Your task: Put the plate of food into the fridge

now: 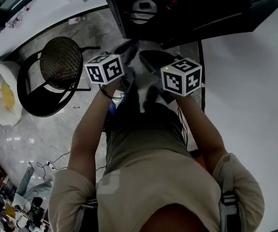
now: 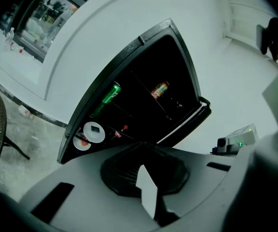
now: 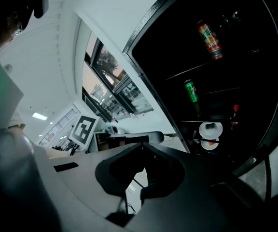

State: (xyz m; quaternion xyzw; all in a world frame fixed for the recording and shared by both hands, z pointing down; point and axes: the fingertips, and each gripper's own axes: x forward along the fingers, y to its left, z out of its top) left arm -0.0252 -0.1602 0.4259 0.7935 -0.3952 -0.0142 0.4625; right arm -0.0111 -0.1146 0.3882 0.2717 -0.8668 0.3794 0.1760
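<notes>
The black fridge [image 1: 187, 8] stands open in front of me. On a low shelf inside sits a white plate [image 2: 94, 131] with a dark piece on it, and close below it a second plate [image 2: 81, 142] with red food. The upper plate [image 3: 210, 128] also shows in the right gripper view and from above as a pale disc [image 1: 144, 6]. My left gripper [image 2: 141, 145] is shut and holds nothing. My right gripper [image 3: 141, 145] is shut too, also holding nothing. Both are raised side by side, short of the fridge opening, left gripper [image 1: 128, 49] beside right gripper [image 1: 153, 60].
Inside the fridge are a green can [image 2: 111, 93], an orange can [image 2: 160, 89] and a small red-capped bottle [image 3: 234, 111]. The fridge door [image 2: 187, 129] hangs open. A black round chair [image 1: 57, 74] stands at the left, a white wall [image 1: 255, 81] at the right.
</notes>
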